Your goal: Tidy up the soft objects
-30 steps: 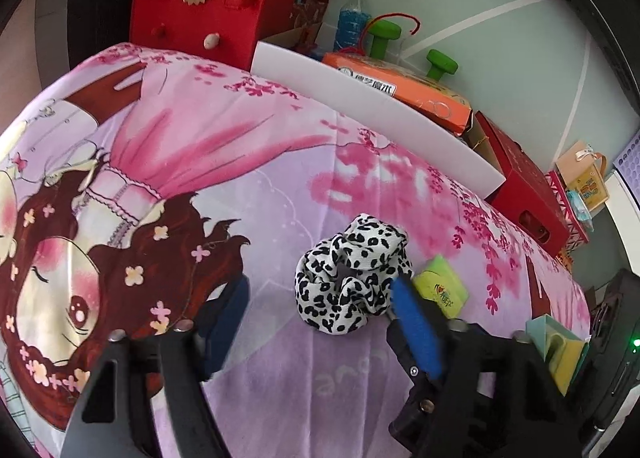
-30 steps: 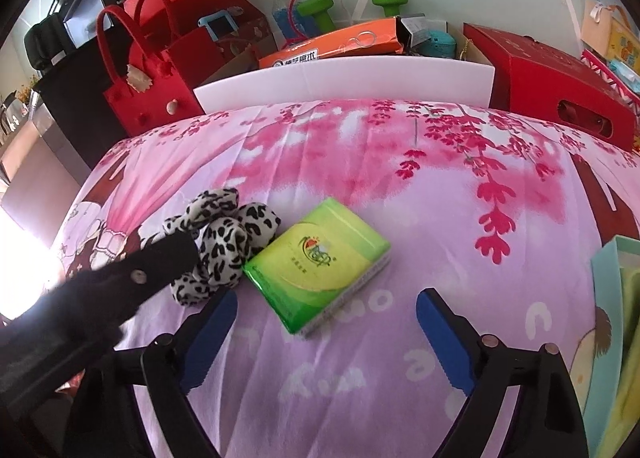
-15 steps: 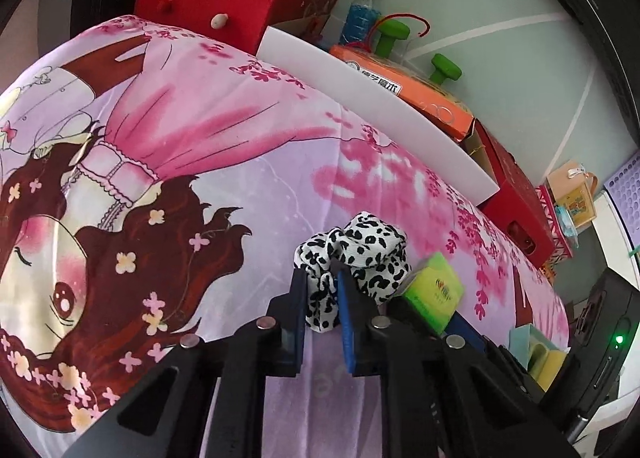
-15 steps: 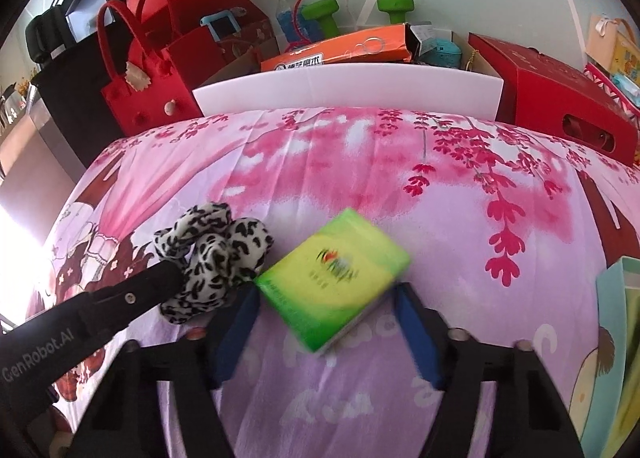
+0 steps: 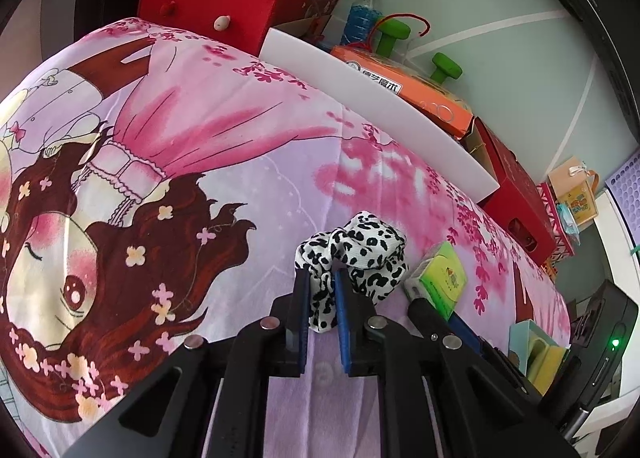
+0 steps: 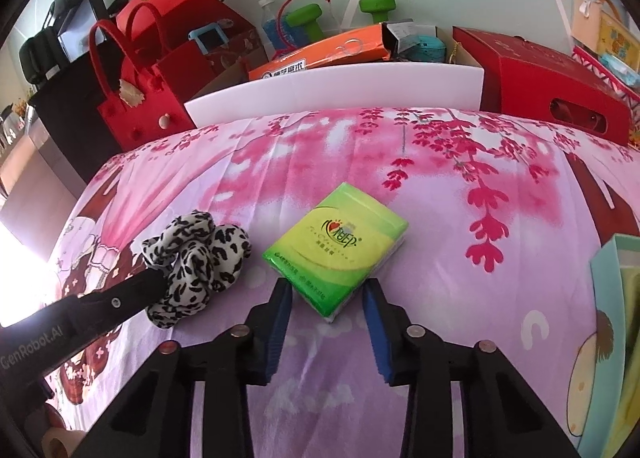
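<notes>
Both tongs narrowed, left tongs (image 5: 322, 290) pinching scrunchie (image 5: 360, 250), right tongs (image 6: 328, 300) closing round tissue pack (image 6: 338, 250)

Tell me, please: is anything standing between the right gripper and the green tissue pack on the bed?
Nothing visible does. The right gripper already has the near corner of the green tissue pack between its fingers, which have just been closing. The spotted scrunchie lies apart, held by the left gripper.
</notes>
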### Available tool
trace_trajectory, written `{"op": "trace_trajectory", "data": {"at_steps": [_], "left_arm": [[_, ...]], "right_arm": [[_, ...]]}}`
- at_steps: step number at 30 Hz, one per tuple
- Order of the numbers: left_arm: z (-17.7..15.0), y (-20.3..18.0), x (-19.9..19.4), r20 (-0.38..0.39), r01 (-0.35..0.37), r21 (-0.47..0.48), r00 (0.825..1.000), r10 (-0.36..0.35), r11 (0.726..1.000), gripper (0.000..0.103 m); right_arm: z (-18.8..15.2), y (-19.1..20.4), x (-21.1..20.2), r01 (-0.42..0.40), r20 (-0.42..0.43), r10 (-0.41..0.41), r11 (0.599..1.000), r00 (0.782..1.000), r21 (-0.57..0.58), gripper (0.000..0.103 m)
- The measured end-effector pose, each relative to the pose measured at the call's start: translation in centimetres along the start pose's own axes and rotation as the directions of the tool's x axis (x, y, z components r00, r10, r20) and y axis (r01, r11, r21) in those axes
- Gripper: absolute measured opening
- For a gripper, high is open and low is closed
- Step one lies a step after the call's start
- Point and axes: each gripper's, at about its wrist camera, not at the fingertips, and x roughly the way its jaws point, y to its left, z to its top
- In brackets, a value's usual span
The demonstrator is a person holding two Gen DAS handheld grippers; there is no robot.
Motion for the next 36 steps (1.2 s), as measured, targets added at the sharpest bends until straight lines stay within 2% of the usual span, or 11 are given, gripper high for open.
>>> {"op": "trace_trajectory", "data": {"at_steps": [16,19,21,29,36], "left_arm": [[-1.9,-1.1,-2.8,-0.002,-0.004,0.051,1.0,0.004,0.999,0.011],[-2.3,-1.3,-3.6,-0.001,-0.006,0.057,1.0,0.006,0.998,0.011],[-2.5,-1.3,-4.0,0.002,-0.001,0.058,1.0,0.001,0.998,0.011],[-3.7,-1.7,-5.3,-0.01,0.002,0.063,1.0,-0.001,0.998,0.011],[-5.2,-1.0,-5.7,-0.053,-0.032,0.054,0.998,0.035,0.998,0.011]], "right_arm": [[-2.6,-0.9,-4.2,-0.029,0.01,0.029,0.999,1.0,0.025,0.024],[-3.2,-1.1,-5.3,-0.029,0.014,0.029,0.999,0.999,0.031,0.016],[-3.7,-1.3,-5.9,-0.034,0.014,0.033,0.999,0.999,0.038,0.006],[-5.5,-1.8,-7.8,-0.025,0.004,0.025,0.999,1.0,0.035,0.005],[-7.3,-1.9,-8.6,0.005,-0.028,-0.004,1.0,1.0,0.015,0.005]]}}
